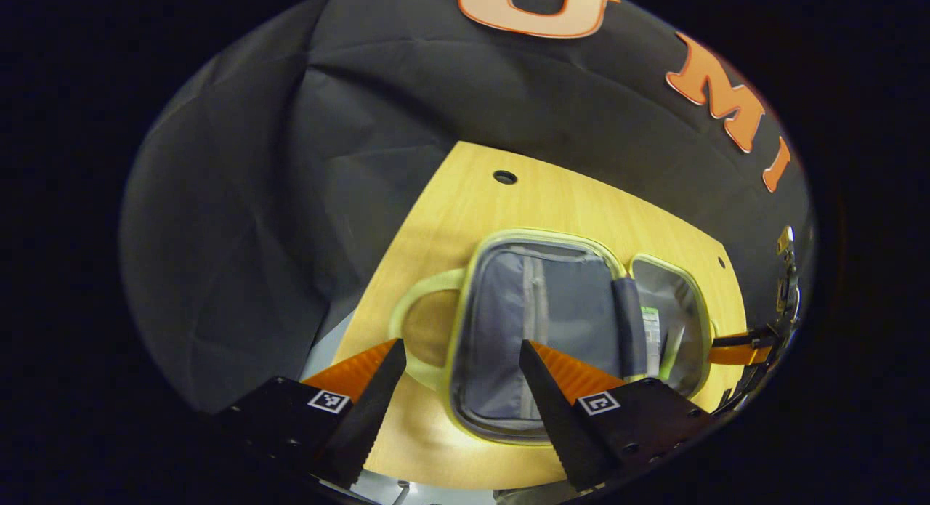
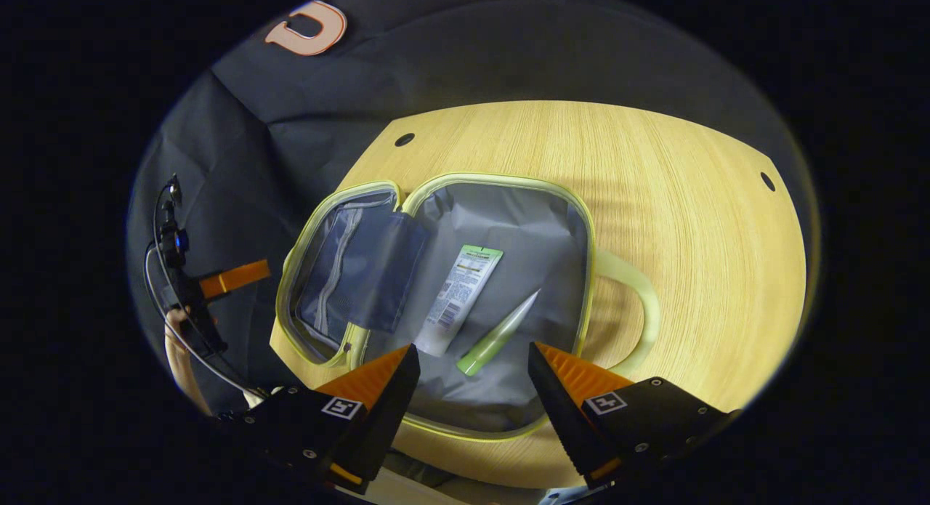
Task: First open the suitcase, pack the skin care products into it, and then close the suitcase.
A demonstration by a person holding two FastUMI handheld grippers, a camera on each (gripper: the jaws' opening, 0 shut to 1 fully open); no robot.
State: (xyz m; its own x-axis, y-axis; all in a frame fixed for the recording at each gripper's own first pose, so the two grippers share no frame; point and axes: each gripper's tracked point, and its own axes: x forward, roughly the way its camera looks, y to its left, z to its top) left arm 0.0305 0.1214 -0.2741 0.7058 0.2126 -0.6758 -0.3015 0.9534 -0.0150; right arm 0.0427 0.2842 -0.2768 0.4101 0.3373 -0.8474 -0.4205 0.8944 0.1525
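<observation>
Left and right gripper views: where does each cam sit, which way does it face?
Left gripper view: rides the left claw, looking down over the open suitcase from its pocket half; own fingers at bottom, right claw far right.
Right gripper view: rides the right claw, above the half holding the white tube and green tube; left claw far left.
Shared: suitcase, table.

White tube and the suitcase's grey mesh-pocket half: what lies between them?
In the right gripper view, a dark grey fabric divider flap hangs over the hinge between the white tube and the mesh-pocket half.
</observation>
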